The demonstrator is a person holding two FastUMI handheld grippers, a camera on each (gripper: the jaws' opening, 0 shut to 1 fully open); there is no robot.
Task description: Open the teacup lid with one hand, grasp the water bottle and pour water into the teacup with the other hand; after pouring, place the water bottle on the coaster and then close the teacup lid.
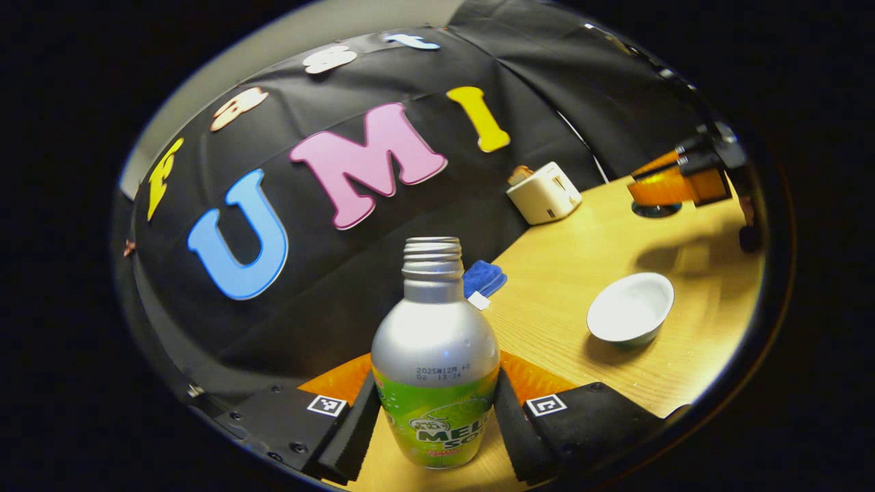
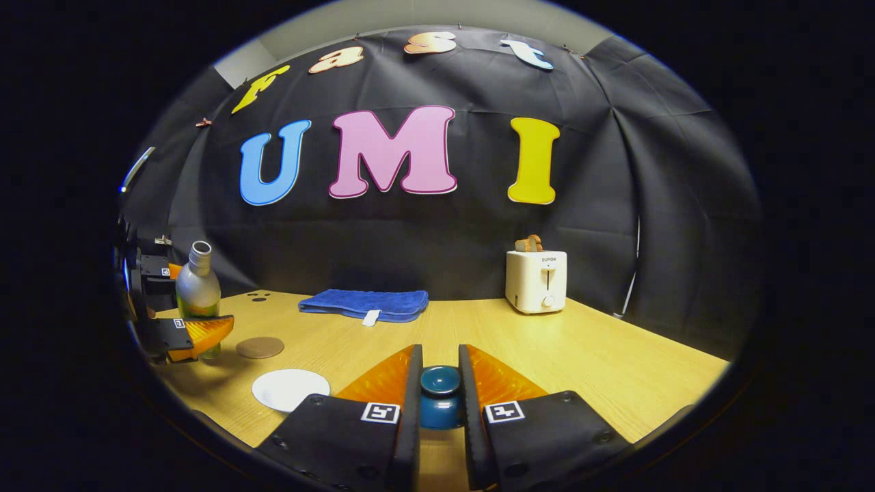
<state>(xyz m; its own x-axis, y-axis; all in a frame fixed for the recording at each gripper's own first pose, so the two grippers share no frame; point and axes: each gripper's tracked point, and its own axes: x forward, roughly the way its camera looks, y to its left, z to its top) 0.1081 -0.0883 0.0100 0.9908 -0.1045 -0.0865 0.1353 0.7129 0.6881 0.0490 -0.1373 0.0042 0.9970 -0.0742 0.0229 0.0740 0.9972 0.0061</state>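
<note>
Gripping the water bottle [image 1: 436,362] low on its green label, the left gripper [image 1: 437,417] has both foam pads pressed against its sides, so it's pinching the bottle, which stands upright with no cap on the neck. The bottle's base looks close to the wooden table [image 1: 567,328], though I can't tell if it's touching. To the right of it sits the white teacup [image 1: 630,307], open and uncovered. In the right gripper view, the right gripper [image 2: 439,396] is nearly closed with the teal lid [image 2: 439,393] squeezed between its fingers. A round brown coaster [image 2: 260,347] lies near the bottle, with a blue cloth [image 2: 364,303] and a white toaster [image 2: 536,281] at the far edge.
</note>
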